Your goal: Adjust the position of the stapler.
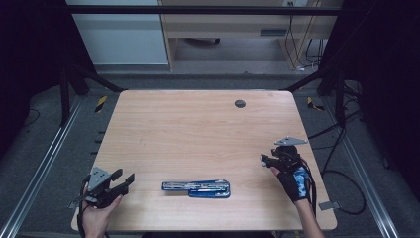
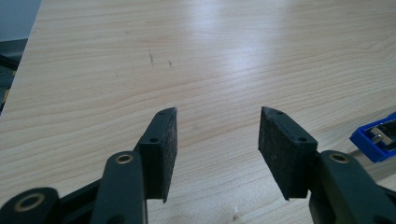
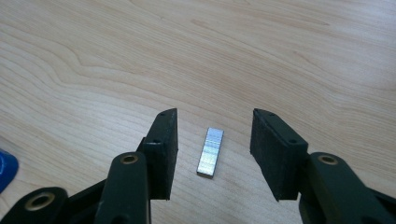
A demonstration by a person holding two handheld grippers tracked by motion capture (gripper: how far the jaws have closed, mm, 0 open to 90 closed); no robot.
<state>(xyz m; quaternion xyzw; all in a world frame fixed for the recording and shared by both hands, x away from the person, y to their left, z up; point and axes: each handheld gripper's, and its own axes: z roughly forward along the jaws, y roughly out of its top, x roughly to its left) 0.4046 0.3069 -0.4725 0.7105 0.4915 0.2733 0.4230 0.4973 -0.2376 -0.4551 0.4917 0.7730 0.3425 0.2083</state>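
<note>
black, matte and blocky, the right gripper (image 3: 212,128) has its jaws spread wide, their flat inner pads rough like dense foam, brass-coloured rivets showing at the pivots lower down. on the wood between those jaws, touching neither pad, lies a strip of staples (image 3: 210,152), a thin silvery bar of fine ridged segments, lying nearly lengthwise along the gap. in the high view this gripper (image 1: 266,162) sits near the table's right edge, carried by a hand in a black and blue glove, with a grey three-cornered plate on top. the left gripper (image 2: 218,135) is of the same dark plastic with the same coarse pads, its jaws apart with bare wood between them; in the high view it (image 1: 125,177) hovers by the table's front left corner in a bare hand. between the two, near the front edge, lies a blue stapler (image 1: 196,188) opened out flat, its shiny metal rail stretched long; one blue corner (image 2: 377,138) shows beside the left gripper's right jaw. the table (image 1: 198,124) is pale wood-grain laminate with rounded corners and a small dark round plug near its far edge.
</note>
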